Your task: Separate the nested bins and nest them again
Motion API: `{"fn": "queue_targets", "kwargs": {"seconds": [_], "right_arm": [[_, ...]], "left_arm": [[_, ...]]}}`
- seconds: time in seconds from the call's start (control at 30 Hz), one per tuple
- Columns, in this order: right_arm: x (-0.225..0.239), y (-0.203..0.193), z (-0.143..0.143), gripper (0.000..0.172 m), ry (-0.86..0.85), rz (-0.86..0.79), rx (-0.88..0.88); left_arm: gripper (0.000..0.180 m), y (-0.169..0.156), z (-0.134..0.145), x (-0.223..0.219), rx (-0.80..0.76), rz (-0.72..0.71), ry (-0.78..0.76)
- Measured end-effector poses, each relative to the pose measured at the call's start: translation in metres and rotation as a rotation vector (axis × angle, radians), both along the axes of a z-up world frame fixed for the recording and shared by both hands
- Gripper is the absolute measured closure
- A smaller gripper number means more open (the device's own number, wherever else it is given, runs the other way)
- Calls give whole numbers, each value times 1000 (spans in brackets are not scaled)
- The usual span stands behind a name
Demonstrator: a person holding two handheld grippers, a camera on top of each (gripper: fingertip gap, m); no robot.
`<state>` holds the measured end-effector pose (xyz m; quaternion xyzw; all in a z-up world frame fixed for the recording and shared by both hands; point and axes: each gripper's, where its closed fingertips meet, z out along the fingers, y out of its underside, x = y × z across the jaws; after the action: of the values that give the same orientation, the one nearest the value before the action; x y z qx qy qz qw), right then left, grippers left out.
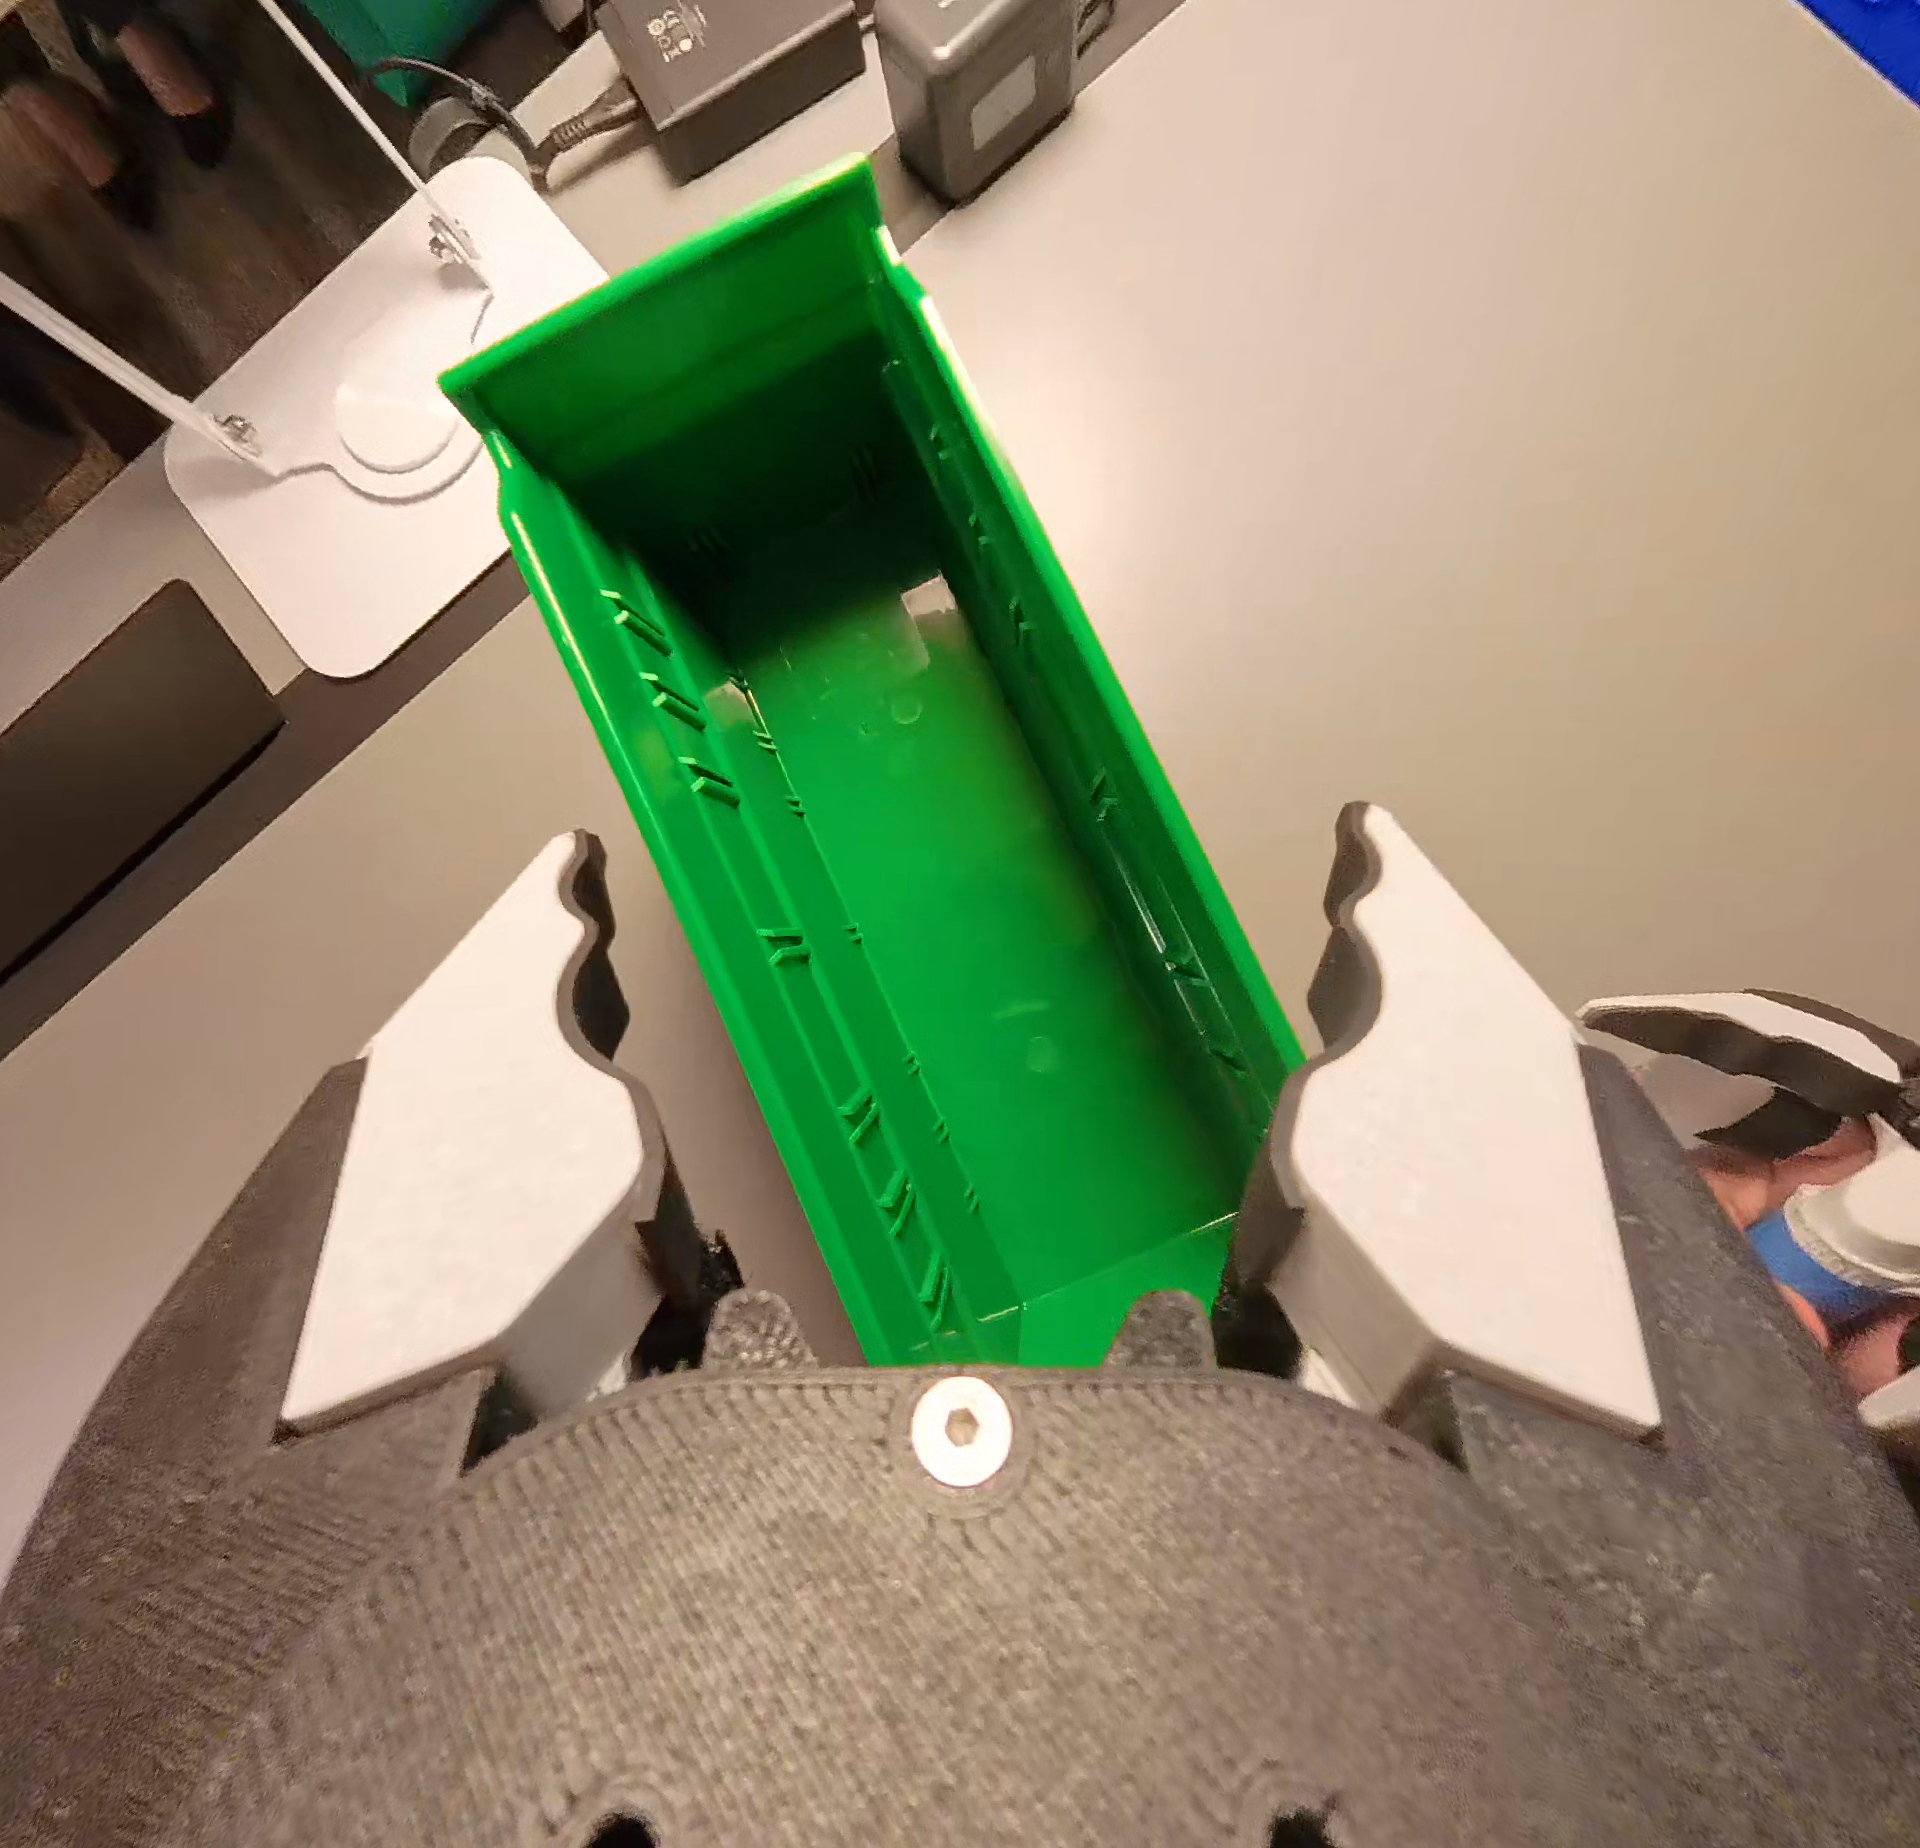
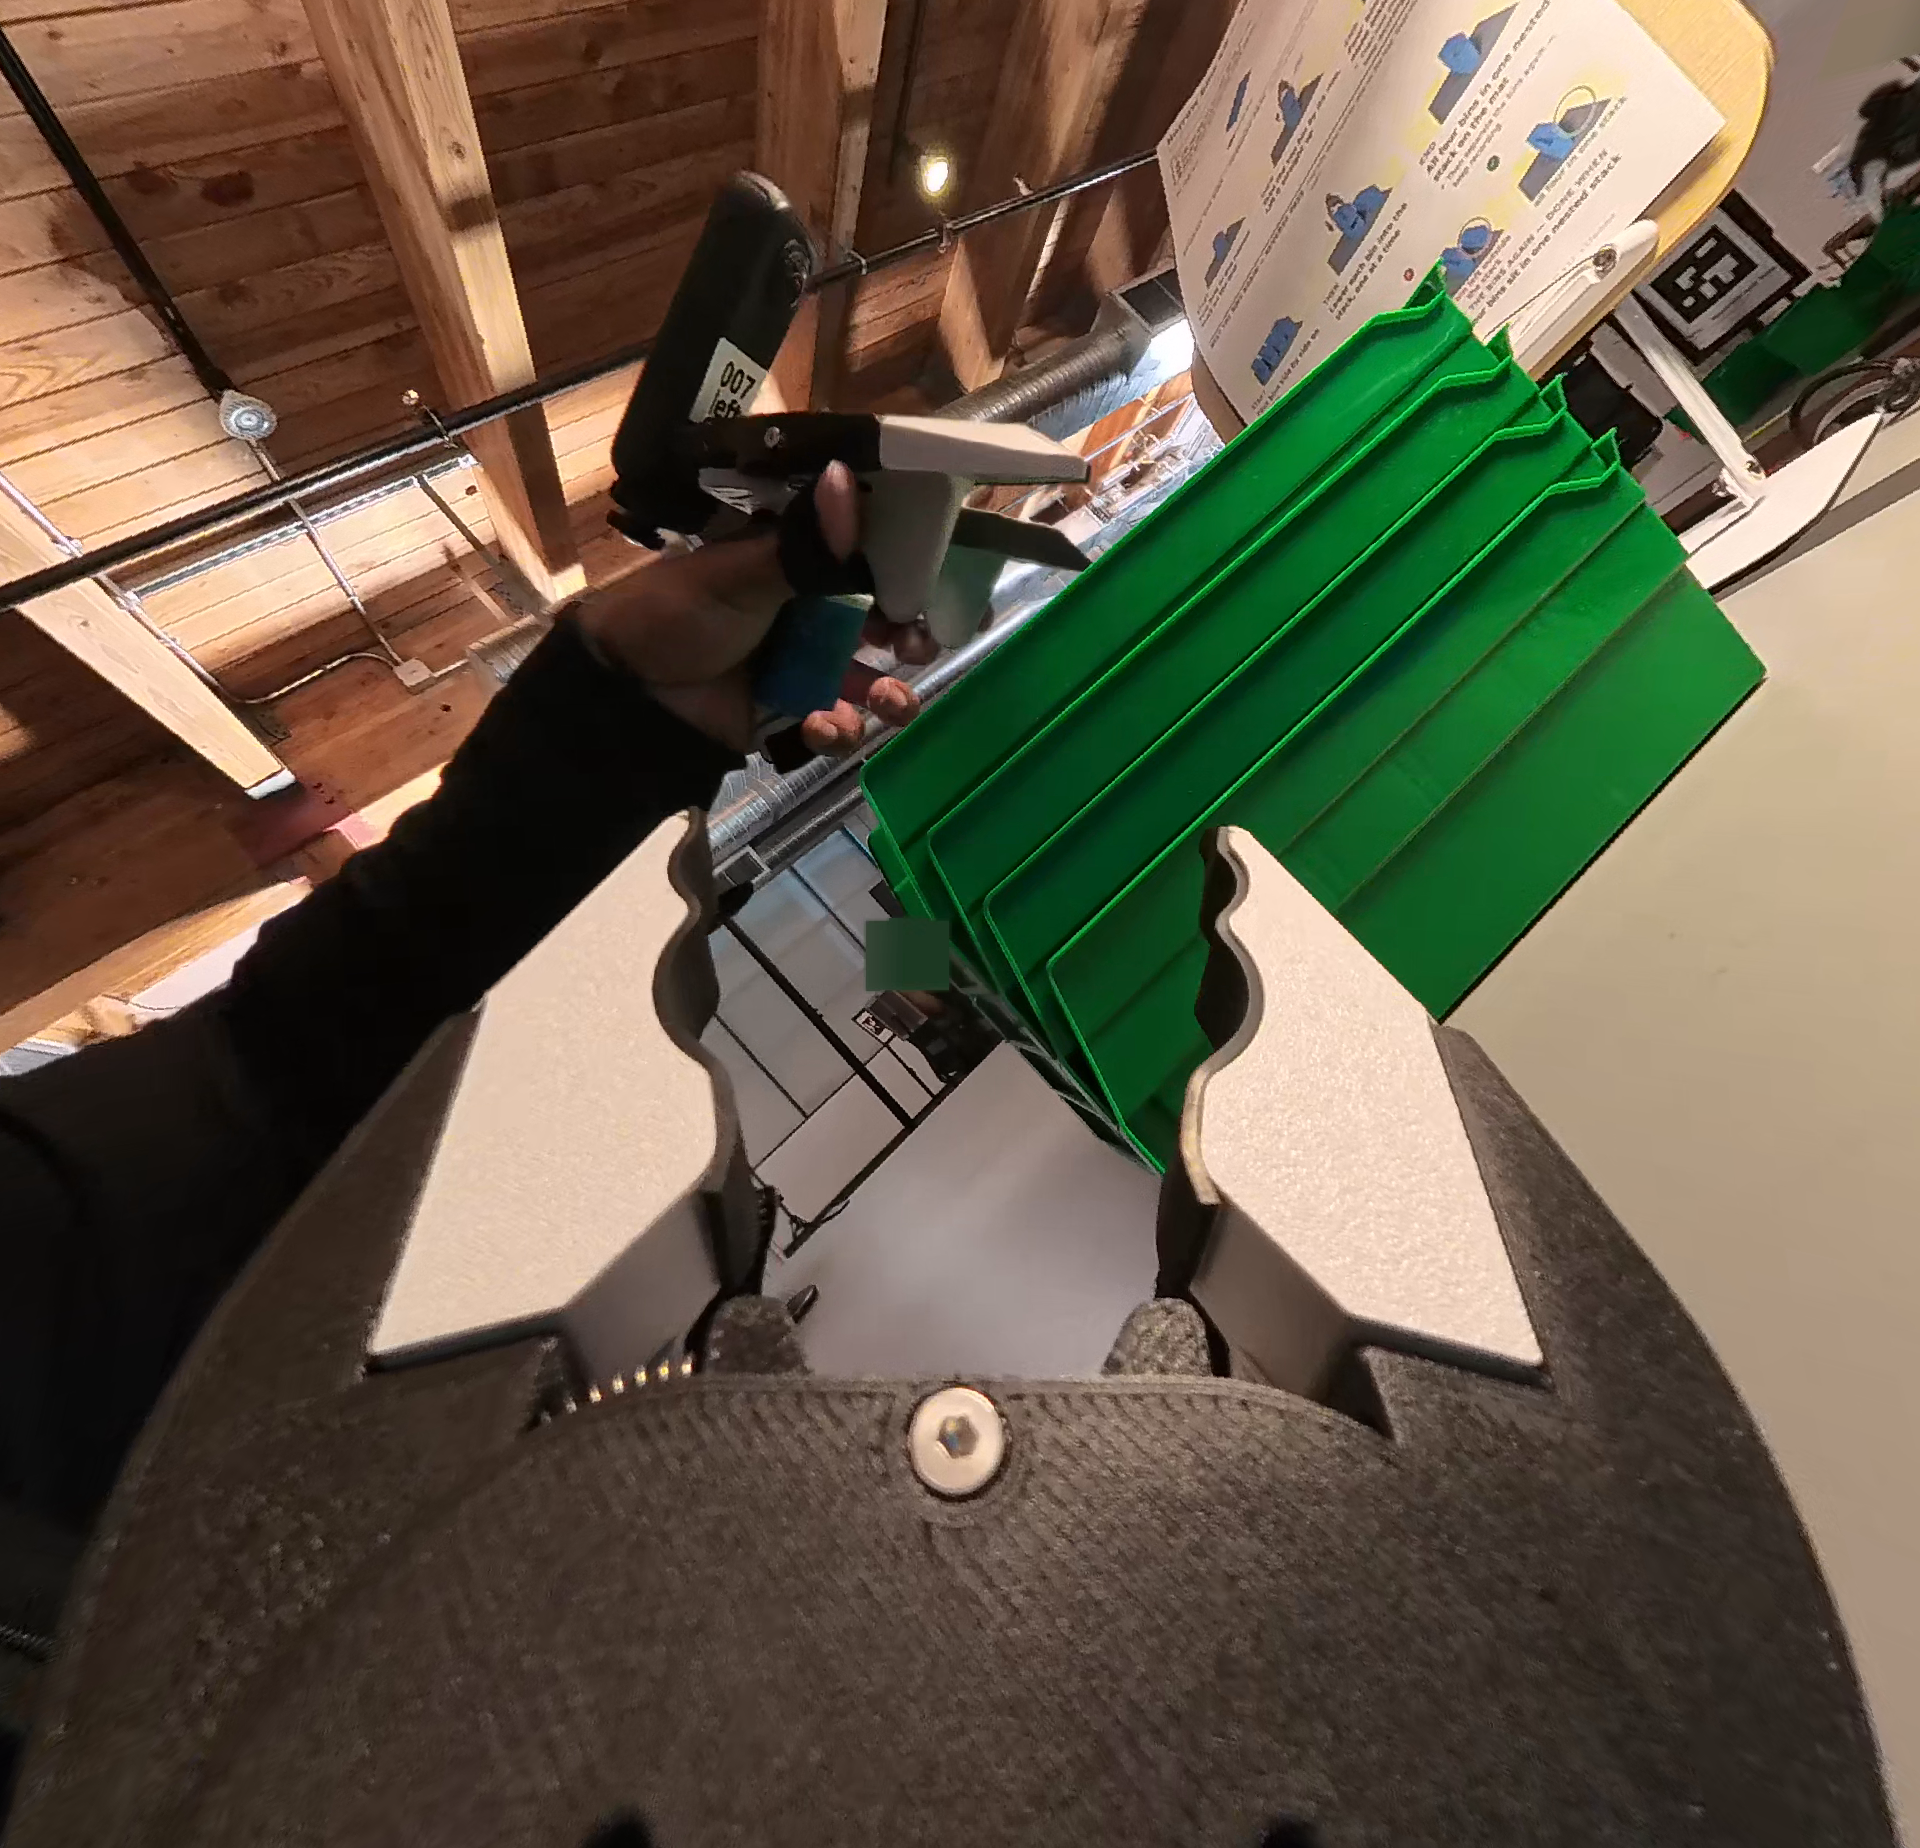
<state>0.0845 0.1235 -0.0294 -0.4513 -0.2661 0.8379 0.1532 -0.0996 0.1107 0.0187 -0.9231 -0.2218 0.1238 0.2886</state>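
Observation:
A stack of several nested green bins stands on the grey table. In the left wrist view I look down into the top bin. My left gripper straddles its near end with the jaws wide. The right finger is at the bin's wall, and the left finger stands clear of it with table showing between. The left gripper also shows in the right wrist view, held by a hand over the stack's top. My right gripper is open beside the stack's near end, holding nothing.
Two dark grey power bricks with cables lie at the table's far edge. A white stand base sits to the left of the bins. A printed instruction sheet stands behind the stack.

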Motion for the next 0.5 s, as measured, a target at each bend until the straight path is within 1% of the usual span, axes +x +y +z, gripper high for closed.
{"fn": "queue_targets", "kwargs": {"seconds": [0.1, 0.23, 0.4, 0.5], "right_arm": [[1, 1, 0, 78, 5, 6, -11], [1, 1, 1, 78, 6, 11, -17], [1, 2, 1, 78, 10, 17, -24], [2, 2, 1, 78, 12, 18, -28]], "left_arm": [[42, -4, 1, -4, -24, 27, 15], [35, -8, -11, -7, -43, 75, -26], [42, -11, -33, -8, -86, 98, -82], [49, -9, -36, -5, -83, 92, -109]]}}
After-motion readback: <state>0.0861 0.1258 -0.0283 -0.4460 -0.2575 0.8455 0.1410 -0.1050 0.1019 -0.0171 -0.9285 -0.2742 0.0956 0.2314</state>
